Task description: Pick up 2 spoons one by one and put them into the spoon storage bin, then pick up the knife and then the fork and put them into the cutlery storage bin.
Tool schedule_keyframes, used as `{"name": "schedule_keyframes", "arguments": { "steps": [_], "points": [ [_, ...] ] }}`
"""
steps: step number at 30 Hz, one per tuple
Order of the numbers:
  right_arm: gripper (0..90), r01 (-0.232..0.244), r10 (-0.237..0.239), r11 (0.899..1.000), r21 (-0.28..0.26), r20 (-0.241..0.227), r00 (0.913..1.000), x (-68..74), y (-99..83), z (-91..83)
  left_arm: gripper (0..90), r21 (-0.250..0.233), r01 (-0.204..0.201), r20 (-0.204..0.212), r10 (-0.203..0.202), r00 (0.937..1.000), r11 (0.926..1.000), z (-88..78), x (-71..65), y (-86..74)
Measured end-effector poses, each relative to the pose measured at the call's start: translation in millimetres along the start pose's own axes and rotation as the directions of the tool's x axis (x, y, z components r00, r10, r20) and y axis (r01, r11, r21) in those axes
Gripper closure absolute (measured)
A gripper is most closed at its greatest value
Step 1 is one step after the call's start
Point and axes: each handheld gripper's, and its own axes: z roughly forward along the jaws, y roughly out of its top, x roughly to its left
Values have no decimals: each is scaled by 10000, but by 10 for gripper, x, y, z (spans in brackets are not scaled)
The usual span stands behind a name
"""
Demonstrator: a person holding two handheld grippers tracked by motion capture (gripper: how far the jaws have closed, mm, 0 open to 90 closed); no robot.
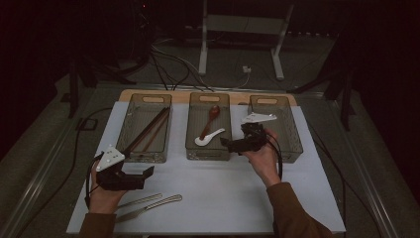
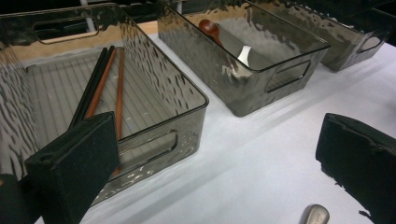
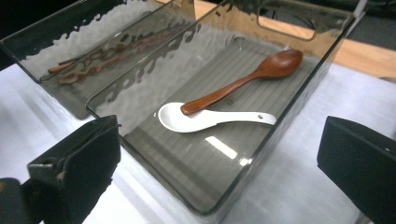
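My right gripper (image 1: 231, 144) is open at the front right corner of the middle clear bin (image 1: 190, 130), its jaws pointing left with nothing between them. In the right gripper view (image 3: 219, 172) the jaws frame that bin's near corner (image 3: 205, 205). Inside lie a wooden spoon (image 3: 252, 74) and a white ceramic spoon (image 3: 205, 119), the wooden handle resting in the white bowl. My left gripper (image 1: 143, 177) is open and empty just before the left bin (image 1: 127, 130), which holds several chopsticks (image 2: 100, 84).
A third clear bin (image 1: 293, 135) stands at the right. Two metal cutlery pieces (image 1: 151, 203) lie on the white mat (image 1: 223, 198) near the left hand; one handle end (image 2: 315, 214) shows in the left gripper view. Cables and stand legs lie beyond the table.
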Motion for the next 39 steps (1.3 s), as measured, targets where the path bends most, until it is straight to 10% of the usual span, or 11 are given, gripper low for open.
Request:
{"name": "schedule_keyframes", "arguments": {
  "steps": [39],
  "points": [
    [0, 33, -7, 9952, -982, 266, 9996, -162, -740, -677, 8, 644, -585, 692, 540, 9961, 9962, 31, -105, -183]
  ]
}}
